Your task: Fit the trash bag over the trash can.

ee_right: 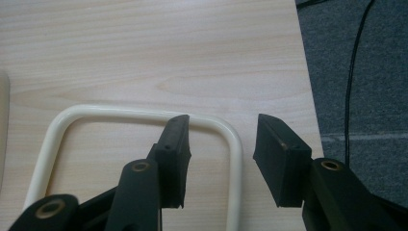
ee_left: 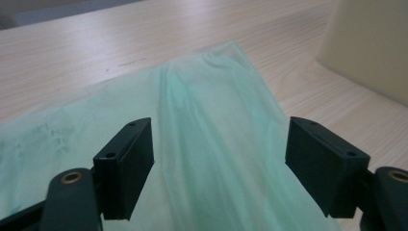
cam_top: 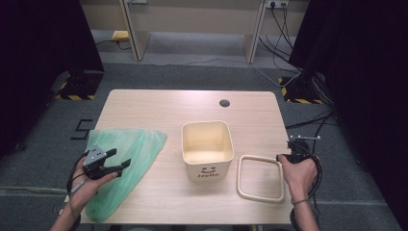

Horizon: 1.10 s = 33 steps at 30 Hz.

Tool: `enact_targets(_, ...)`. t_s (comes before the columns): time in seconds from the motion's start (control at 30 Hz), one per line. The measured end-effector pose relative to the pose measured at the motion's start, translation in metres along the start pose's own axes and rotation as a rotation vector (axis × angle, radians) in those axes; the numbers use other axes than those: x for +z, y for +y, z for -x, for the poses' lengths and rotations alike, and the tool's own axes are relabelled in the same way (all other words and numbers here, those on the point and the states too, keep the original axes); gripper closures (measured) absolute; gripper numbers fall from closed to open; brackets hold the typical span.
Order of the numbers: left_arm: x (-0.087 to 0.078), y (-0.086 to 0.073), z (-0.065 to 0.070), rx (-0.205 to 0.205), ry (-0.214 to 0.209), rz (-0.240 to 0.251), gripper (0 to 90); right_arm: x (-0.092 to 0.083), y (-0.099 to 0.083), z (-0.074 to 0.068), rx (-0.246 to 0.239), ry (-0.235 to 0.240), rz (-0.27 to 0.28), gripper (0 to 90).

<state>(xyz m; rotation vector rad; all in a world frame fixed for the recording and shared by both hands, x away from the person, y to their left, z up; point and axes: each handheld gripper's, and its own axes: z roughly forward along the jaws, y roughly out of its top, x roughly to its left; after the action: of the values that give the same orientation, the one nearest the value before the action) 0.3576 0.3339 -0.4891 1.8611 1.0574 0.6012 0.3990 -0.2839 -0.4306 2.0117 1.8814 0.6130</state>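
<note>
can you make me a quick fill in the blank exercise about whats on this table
1. The thin plastic bag lying flat under the left gripper is pale ____.
2. The cream bin has a smiley face and the word ____ printed on its front.
3. One side of the cream square ring lies between the right gripper's open ____.
4. In the high view, the ring lies on the table to the ____ of the bin.

Missing words: green; Hello; jaws; right
</note>
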Motion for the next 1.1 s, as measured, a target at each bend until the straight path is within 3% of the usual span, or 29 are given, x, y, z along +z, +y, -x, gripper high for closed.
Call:
enact_targets(0.13,0.006,-0.003,-0.006,-0.002,0.021,-0.054,24.9,0.000,0.001,0.000,-0.012,0.001,-0.002,56.0)
enact_targets(0.2,0.010,-0.004,-0.009,-0.003,0.053,-0.084,24.8,0.001,0.001,-0.001,-0.014,0.002,-0.002,55.9)
enact_targets(0.4,0.026,-0.006,-0.011,-0.012,0.034,-0.182,24.4,0.001,0.000,-0.004,-0.018,0.007,-0.001,55.8)
enact_targets(0.77,0.035,-0.012,-0.006,0.003,0.034,-0.229,26.2,0.001,0.000,-0.005,-0.021,0.006,-0.002,55.7)
enact_targets(0.83,0.035,-0.014,-0.005,0.011,0.036,-0.233,29.9,0.001,-0.001,-0.004,-0.024,0.008,-0.002,55.7)
enact_targets(0.97,0.034,-0.016,-0.005,-0.026,0.024,-0.222,36.6,0.001,0.000,-0.004,-0.025,0.008,-0.004,55.7)
enact_targets(1.1,0.033,-0.015,-0.006,-0.036,0.026,-0.215,50.8,0.000,0.001,-0.004,-0.031,0.010,-0.003,55.7)
